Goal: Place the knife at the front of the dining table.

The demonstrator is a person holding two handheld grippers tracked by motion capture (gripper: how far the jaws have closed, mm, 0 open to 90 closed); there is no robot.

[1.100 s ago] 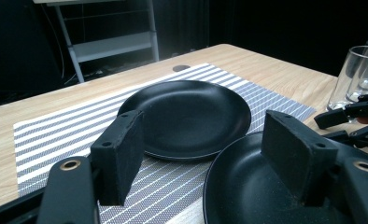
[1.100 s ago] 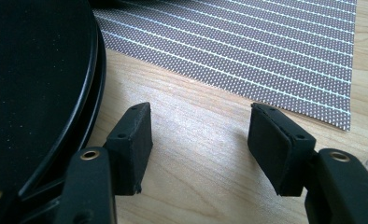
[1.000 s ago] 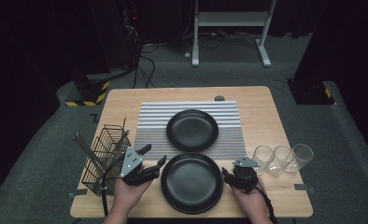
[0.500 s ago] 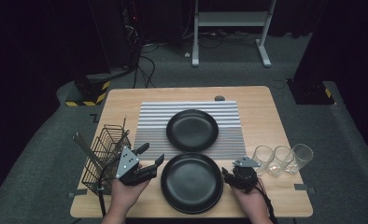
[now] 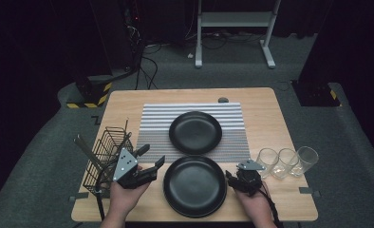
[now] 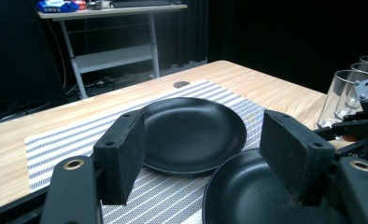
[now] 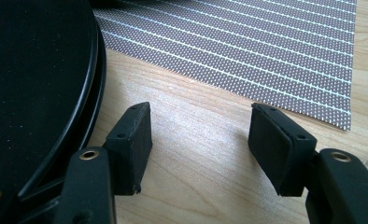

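The near black plate (image 5: 194, 186) sits on the bare wood at your edge of the table (image 5: 270, 102), its far rim just meeting the striped mat (image 5: 152, 118). It looks like more than one plate stacked: your right gripper view shows a second rim (image 7: 95, 70) under the top one. Your left gripper (image 5: 149, 158) hangs just off the plate's left side, above the table, jaws spread wide with nothing between them; its own view looks between the pads across to the far black plate (image 6: 191, 133), which lies on the mat. Your right gripper (image 5: 231, 179) is low at the plate's right edge, jaws also apart and empty, with the left pad (image 7: 133, 140) just beside the rim; you cannot tell whether it touches. Three clear glasses (image 5: 285, 161) stand in a row to the right of that hand, near it. A wire basket (image 5: 102, 156) holding utensils stands at the table's left edge, beside your left hand (image 5: 123, 197).
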